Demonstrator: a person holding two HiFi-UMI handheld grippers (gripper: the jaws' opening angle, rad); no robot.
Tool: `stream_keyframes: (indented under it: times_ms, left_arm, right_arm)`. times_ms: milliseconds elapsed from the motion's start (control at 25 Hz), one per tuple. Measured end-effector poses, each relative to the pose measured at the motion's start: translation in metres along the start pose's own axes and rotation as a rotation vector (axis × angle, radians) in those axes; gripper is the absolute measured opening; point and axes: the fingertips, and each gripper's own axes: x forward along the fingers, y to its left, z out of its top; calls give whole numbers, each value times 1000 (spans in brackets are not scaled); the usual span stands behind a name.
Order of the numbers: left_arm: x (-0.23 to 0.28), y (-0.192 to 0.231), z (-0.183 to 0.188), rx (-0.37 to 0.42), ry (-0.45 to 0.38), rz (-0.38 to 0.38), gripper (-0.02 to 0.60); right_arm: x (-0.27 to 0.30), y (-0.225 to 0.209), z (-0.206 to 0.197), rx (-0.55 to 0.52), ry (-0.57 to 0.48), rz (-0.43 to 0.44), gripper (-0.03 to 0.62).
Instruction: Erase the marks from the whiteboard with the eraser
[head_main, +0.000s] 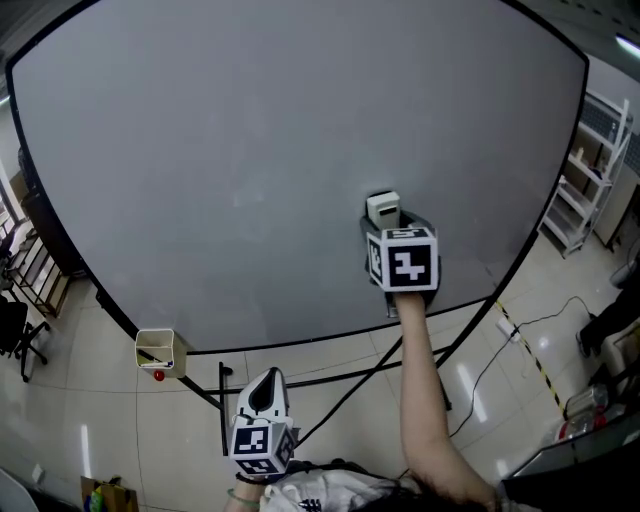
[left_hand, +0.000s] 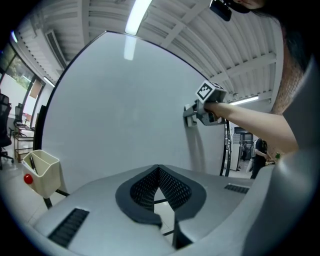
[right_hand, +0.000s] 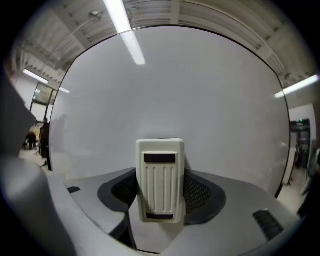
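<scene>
The large whiteboard (head_main: 250, 170) fills the head view and looks blank grey-white, with no marks I can make out. My right gripper (head_main: 385, 225) is shut on the cream-coloured eraser (head_main: 383, 208), which it holds against the board's lower right part. In the right gripper view the ribbed eraser (right_hand: 160, 180) stands upright between the jaws, pressed to the whiteboard (right_hand: 175, 95). My left gripper (head_main: 265, 392) hangs low below the board's bottom edge, shut and holding nothing. The left gripper view shows the right gripper (left_hand: 192, 114) at the whiteboard (left_hand: 120, 115).
A small beige tray (head_main: 160, 351) with markers and a red magnet hangs at the board's lower left edge. The black stand legs (head_main: 330, 380) run below the board. White shelving (head_main: 585, 180) stands at the right, with cables on the tiled floor.
</scene>
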Motion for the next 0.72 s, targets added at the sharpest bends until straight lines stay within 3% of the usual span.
stream_keyframes:
  times_ms: [80,120,200,320,400,520,640,720]
  left_arm:
    - [-1,1,-1,-2,5,3,-9]
    - [-1,0,-1,-1,6,2,-9]
    - [0,-2,0,5,7,-3,-9]
    - [4,-6,1,11,5,-15,-9]
    - [6,-12,2,14,-2,-25,-9]
    - [5,-11,2,16,-3,-24,-9]
    - [4,-1,4,-5,-3,6,-9]
    - [0,3,4,-11,-4,24,-9]
  right_arm:
    - [-2,-20,-7,71,11,-34,276]
    - [-4,-9,-2,57,0,-31,276]
    - [-6,51,18,-46,-46,41,276]
    - [-1,152,36,-311,-71,120,277]
    - [0,172,35,-363,-54,158,276]
    - [-2,116,29,-179,-41,192,276]
    - [0,14,9,-5,7,59,276]
    - [-3,-15,0,87,21,14,276]
